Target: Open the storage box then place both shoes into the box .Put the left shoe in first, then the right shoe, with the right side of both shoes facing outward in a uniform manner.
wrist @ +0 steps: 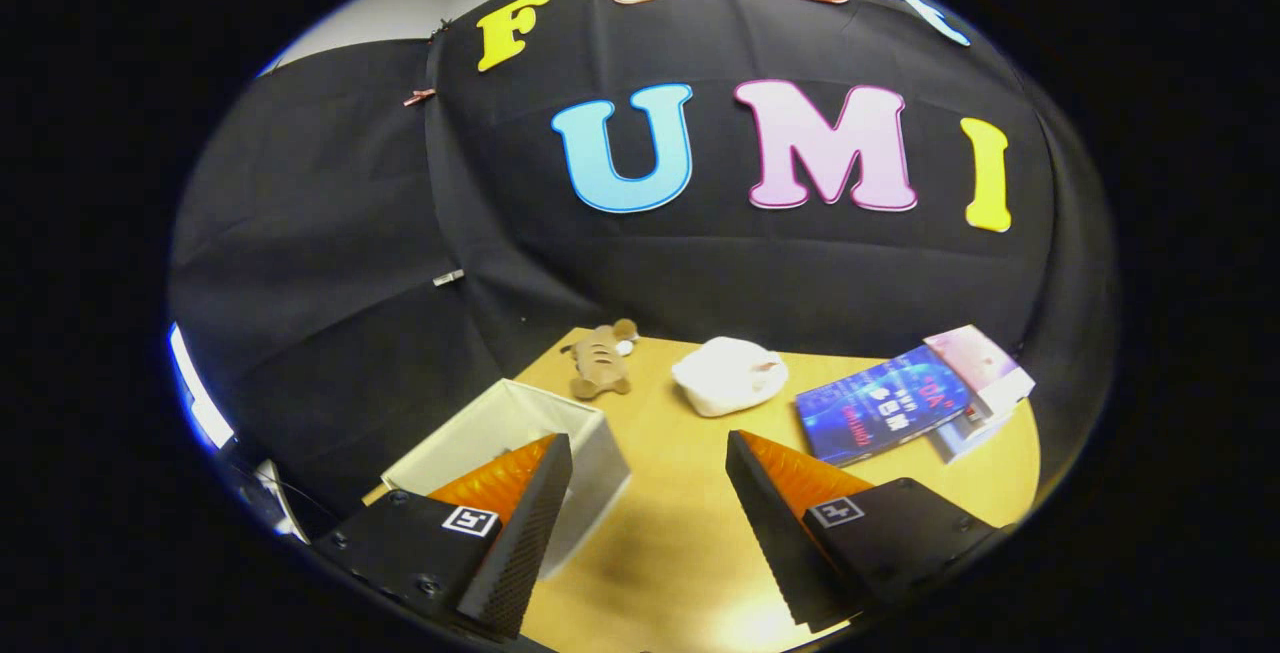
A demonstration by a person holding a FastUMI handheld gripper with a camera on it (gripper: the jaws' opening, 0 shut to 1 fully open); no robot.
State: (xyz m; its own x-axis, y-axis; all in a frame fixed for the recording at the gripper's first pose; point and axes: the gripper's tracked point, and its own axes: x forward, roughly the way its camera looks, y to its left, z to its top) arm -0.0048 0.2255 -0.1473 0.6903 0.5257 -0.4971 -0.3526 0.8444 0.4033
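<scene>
Smooth wooden table (680, 533), glossy book (880, 413), seemingly plush toy (600, 361), ribbed fingers (520, 533).

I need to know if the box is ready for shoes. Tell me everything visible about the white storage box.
The white storage box is rectangular, with thin, stiff-looking walls and no lid on it, so its top is open. It stands upright on the wooden table, partly behind one finger of the open gripper. Nothing shows inside.

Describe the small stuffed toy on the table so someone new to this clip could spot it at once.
Start at the wooden table, ahead of the open, empty gripper. Along its far edge, against the black cloth, the stuffed toy lies beyond the white storage box, beside a white bundle. It alone is brown, striped and animal-shaped.
</scene>
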